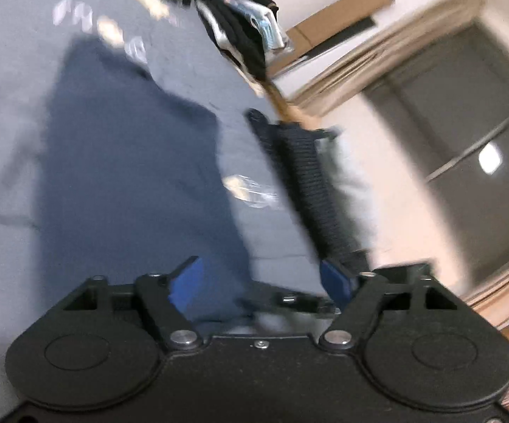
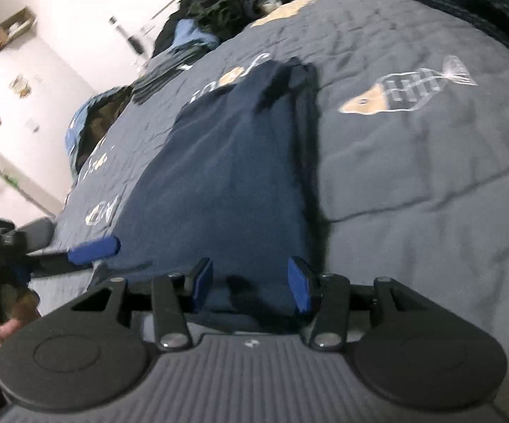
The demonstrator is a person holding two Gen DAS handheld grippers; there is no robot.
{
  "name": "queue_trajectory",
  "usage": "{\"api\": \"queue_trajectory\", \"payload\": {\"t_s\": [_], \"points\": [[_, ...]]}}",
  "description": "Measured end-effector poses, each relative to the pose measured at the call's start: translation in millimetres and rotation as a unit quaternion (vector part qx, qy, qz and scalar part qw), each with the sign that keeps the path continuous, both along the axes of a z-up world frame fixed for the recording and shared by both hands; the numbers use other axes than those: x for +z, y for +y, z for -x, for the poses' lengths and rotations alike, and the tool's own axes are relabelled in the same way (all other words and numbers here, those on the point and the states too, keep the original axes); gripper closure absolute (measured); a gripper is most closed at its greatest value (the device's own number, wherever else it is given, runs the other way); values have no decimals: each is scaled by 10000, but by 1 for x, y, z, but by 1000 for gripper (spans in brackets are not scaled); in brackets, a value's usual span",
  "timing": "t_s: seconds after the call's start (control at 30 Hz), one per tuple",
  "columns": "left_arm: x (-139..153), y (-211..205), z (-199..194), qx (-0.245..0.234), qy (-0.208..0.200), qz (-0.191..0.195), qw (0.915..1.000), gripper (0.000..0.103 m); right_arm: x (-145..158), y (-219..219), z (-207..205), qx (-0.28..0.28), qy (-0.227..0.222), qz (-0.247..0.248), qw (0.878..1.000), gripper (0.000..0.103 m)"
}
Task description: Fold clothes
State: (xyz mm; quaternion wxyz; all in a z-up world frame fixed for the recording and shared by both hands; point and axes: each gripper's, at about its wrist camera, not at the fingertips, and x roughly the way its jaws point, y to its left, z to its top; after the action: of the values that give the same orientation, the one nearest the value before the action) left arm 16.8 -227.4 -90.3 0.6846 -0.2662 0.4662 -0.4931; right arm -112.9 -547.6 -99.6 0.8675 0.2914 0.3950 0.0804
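A folded navy garment (image 2: 226,176) lies flat on a bed's fish-print quilt (image 2: 413,162). The right claw (image 2: 250,289) hovers over its near edge, parted, empty. The left claw (image 1: 261,282), blurred, gapes wide, holding nothing. A clothes pile (image 2: 219,10) is cut off behind.

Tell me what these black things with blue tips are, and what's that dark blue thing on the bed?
They are two hand-held grabbers, one in each of a person's hands, with a camera on each looking along its two fingers. One picture is from the left gripper, the other from the right gripper. The blue bits are soft pads on the fingers. Both stand open and hold nothing. In the right view you can see the left one and the person's hand on it. On the grey-blue quilt with fish-skeleton pictures lies a dark navy cloth garment, already folded into a long strip. A pile of other dark clothes waits at the far edge.
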Motion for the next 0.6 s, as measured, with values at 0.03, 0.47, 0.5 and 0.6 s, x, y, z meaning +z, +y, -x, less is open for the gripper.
{"api": "queue_trajectory", "payload": {"t_s": [0.03, 0.47, 0.5, 0.6], "points": [[-9, -3, -1, -19, 122, -74, 9999, 28, 1, -3, 4, -76, -25, -40, 10000, 56], [-29, 11, -7, -277, 703, -303, 9967, 26, 11, 10, -2, 238, -727, -109, 9970, 55], [-26, 12, -8, -279, 710, -206, 9969, 25, 7, 15, -6, 338, -627, -39, 9975, 55], [-15, 13, -7, -226, 580, 22, 9981, 22, -8, 21, -11, 466, -195, 252, 9984, 57]]}}
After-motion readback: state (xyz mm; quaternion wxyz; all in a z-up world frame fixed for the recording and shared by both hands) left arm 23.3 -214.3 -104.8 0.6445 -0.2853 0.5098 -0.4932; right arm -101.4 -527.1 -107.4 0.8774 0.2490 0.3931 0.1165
